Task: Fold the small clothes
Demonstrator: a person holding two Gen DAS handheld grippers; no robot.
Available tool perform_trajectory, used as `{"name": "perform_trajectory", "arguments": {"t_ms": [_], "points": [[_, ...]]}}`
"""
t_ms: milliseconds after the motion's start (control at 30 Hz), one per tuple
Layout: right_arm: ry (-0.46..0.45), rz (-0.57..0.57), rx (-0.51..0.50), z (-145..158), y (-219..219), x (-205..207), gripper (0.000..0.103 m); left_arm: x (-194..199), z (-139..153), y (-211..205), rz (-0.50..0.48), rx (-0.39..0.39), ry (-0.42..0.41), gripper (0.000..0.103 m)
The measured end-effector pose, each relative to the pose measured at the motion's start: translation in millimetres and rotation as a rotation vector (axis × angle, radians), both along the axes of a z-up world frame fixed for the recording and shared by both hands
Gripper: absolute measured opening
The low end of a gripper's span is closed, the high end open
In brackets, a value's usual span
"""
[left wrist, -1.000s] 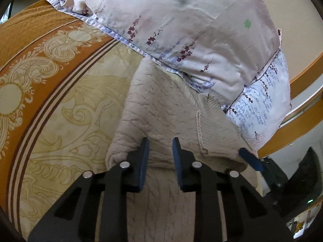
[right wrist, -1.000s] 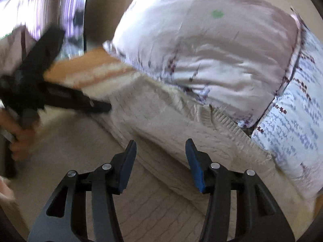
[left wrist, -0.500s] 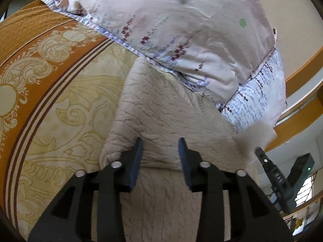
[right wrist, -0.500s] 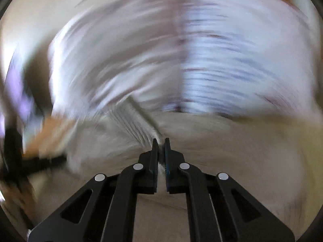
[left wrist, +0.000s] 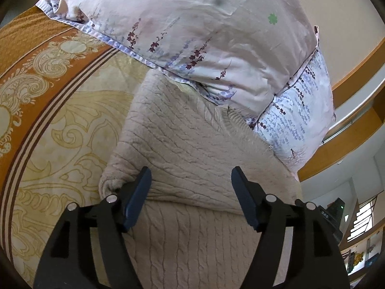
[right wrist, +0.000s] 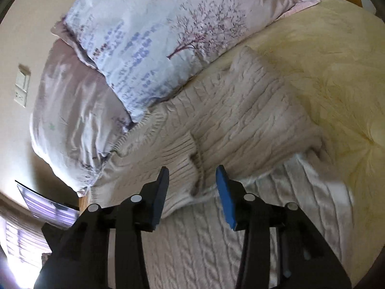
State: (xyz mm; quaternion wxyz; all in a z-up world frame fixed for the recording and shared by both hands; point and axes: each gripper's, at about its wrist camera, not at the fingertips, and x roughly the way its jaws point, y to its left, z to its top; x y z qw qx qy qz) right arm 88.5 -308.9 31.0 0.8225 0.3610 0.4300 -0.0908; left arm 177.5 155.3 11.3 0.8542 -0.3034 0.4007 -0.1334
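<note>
A beige cable-knit sweater point(left wrist: 192, 149), thick and ropy in texture, lies folded on an orange and cream patterned bedspread point(left wrist: 55, 110), its far edge against two smooth floral pillows point(left wrist: 204, 36). A ribbed cuff point(right wrist: 178, 159) lies on top. The left gripper point(left wrist: 191, 178) has just been opening, its jaws spread over the fold, gripping nothing. The right gripper point(right wrist: 192, 178) has also been opening, jaws apart astride the cuff.

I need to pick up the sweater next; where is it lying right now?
The beige cable-knit sweater lies folded on the yellow patterned bedspread, its far edge against the floral pillows, just ahead of both grippers.
</note>
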Motion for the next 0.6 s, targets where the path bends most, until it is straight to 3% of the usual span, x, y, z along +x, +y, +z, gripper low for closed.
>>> {"name": "perform_trajectory", "arguments": {"t_ms": [133, 200, 233, 300, 400, 467, 567, 600], "points": [[0.021, 0.041, -0.024, -10, 4, 13, 0.033, 0, 0, 0, -0.002, 0.0, -0.001, 0.072], [0.028, 0.084, -0.036, -11, 12, 18, 0.023, 0, 1, -1, -0.003, 0.001, -0.002, 0.074], [0.025, 0.106, -0.041, -11, 15, 19, 0.012, -1, 1, -1, -0.003, 0.001, -0.002, 0.075], [0.001, 0.137, -0.103, -3, 22, 21, 0.009, 0, 2, -1, -0.003, 0.0, -0.002, 0.077], [-0.145, 0.143, -0.255, 33, 31, 21, 0.008, -2, 3, -3, -0.002, -0.002, -0.003, 0.078], [-0.179, 0.139, -0.328, 45, 34, 25, 0.008, -3, 4, -5, -0.01, -0.011, -0.001, 0.078], [-0.096, 0.112, -0.437, 34, 34, 35, 0.008, -5, 5, -9, -0.027, -0.013, 0.004, 0.079], [-0.014, 0.092, -0.464, 20, 31, 40, 0.008, -6, 5, -11, -0.031, -0.005, 0.004, 0.079]]}}
